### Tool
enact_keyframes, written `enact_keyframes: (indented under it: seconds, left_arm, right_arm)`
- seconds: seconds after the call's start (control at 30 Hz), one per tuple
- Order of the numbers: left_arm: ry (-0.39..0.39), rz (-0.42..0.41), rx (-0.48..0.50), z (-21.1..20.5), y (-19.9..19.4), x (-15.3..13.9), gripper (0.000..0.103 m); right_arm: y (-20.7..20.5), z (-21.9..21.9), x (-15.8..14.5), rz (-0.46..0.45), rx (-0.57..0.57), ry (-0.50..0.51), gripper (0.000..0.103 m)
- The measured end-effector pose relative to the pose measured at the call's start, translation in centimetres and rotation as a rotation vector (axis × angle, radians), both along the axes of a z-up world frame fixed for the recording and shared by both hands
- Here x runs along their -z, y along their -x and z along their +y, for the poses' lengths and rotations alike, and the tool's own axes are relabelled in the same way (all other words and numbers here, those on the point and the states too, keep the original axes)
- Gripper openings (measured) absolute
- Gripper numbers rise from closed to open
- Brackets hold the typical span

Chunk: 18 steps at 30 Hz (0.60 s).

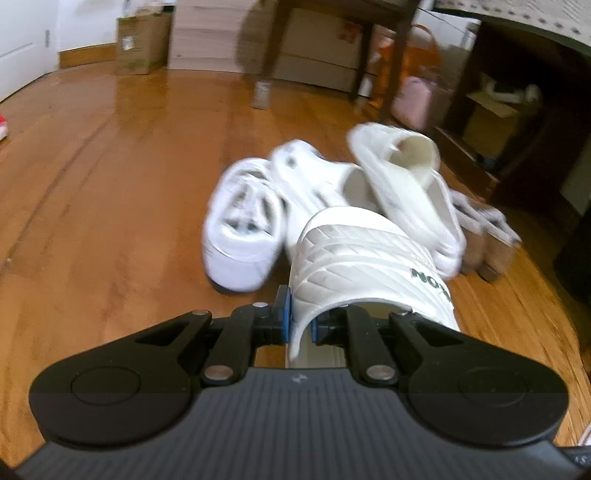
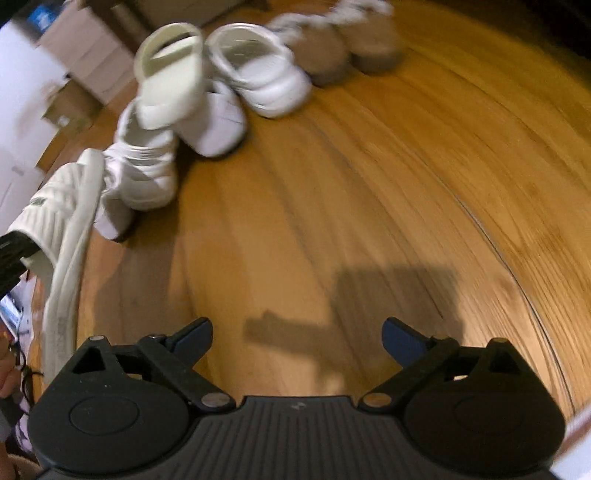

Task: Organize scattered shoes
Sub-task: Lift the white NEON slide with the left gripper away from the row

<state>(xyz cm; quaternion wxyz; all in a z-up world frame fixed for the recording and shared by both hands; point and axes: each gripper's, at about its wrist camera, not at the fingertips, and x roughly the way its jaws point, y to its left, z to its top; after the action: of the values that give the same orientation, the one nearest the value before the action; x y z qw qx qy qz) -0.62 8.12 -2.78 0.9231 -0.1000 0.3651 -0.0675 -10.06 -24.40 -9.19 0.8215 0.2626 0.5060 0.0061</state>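
Note:
My left gripper (image 1: 300, 325) is shut on the strap edge of a white ribbed slide sandal (image 1: 364, 254) with dark lettering, held just above the wooden floor. Behind it lies a blurred heap: a white sneaker (image 1: 242, 225), a white clog (image 1: 314, 177), a second white slide (image 1: 402, 173) tilted on top, and tan slippers (image 1: 487, 240). The right wrist view shows the held slide (image 2: 62, 221) at the far left, and the same heap farther off: the sneaker (image 2: 147, 173), the tilted slide (image 2: 173, 77), a clog (image 2: 258, 74), the tan slippers (image 2: 351, 48). My right gripper (image 2: 297, 338) is open over bare floor.
Wooden floor (image 1: 92, 206) spreads to the left. A cardboard box (image 1: 142, 42) and a pale cabinet (image 1: 210, 33) stand at the far wall. Dark table legs (image 1: 391, 62) and a dark shelf unit (image 1: 517, 110) crowd the right. A red shoe (image 1: 3, 125) shows at the left edge.

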Motion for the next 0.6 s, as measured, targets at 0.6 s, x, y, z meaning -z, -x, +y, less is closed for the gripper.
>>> enact_keyframes:
  seconds: [0.6]
  left_arm:
    - [0.095,0.302,0.168,-5.2,1.9,7.4,0.029]
  right_arm:
    - [1.4,3.9,-3.2,-0.225,-0.025,0.228,0.097]
